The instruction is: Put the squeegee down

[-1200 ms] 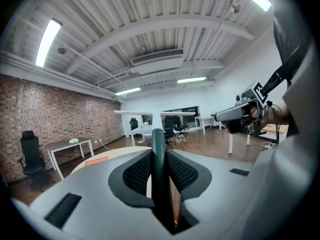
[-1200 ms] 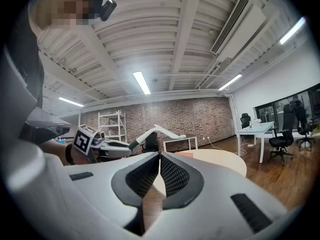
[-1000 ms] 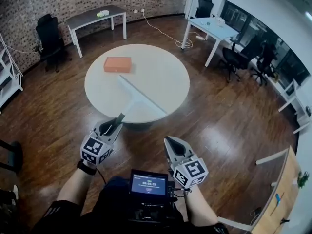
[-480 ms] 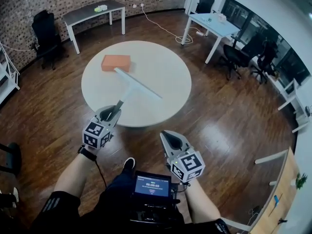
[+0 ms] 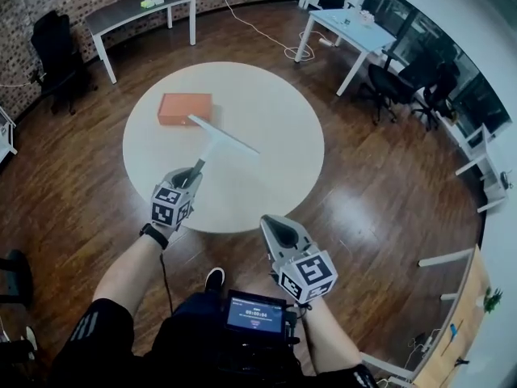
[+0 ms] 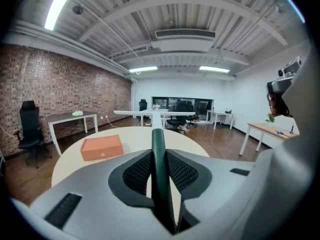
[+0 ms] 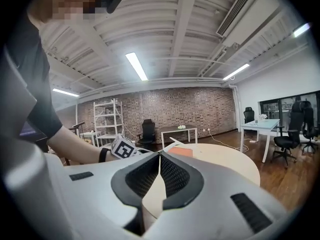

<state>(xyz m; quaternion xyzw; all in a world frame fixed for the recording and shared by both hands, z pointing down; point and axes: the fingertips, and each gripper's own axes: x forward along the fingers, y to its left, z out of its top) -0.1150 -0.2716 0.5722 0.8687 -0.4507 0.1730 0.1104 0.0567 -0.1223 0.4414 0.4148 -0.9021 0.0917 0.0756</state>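
A white squeegee (image 5: 222, 136) with a dark green handle (image 6: 159, 164) is held over the round white table (image 5: 275, 168), its blade pointing away from me. My left gripper (image 5: 192, 175) is shut on the handle, whose shaft runs between the jaws in the left gripper view, with the blade (image 6: 152, 113) level at the far end. An orange box (image 5: 185, 108) lies on the table just left of the blade. My right gripper (image 5: 279, 231) hangs at the table's near edge, shut and holding nothing.
A grey desk (image 5: 137, 10) and a black chair (image 5: 50, 51) stand by the brick wall at the back left. White desks (image 5: 355, 31) with office chairs (image 5: 396, 83) fill the right. A cable (image 5: 258, 31) trails on the wood floor. A screen unit (image 5: 257, 314) sits at my waist.
I have stepped closer to the table. The left gripper has carried the squeegee forward over the tabletop, toward the orange box. The right gripper has barely shifted.
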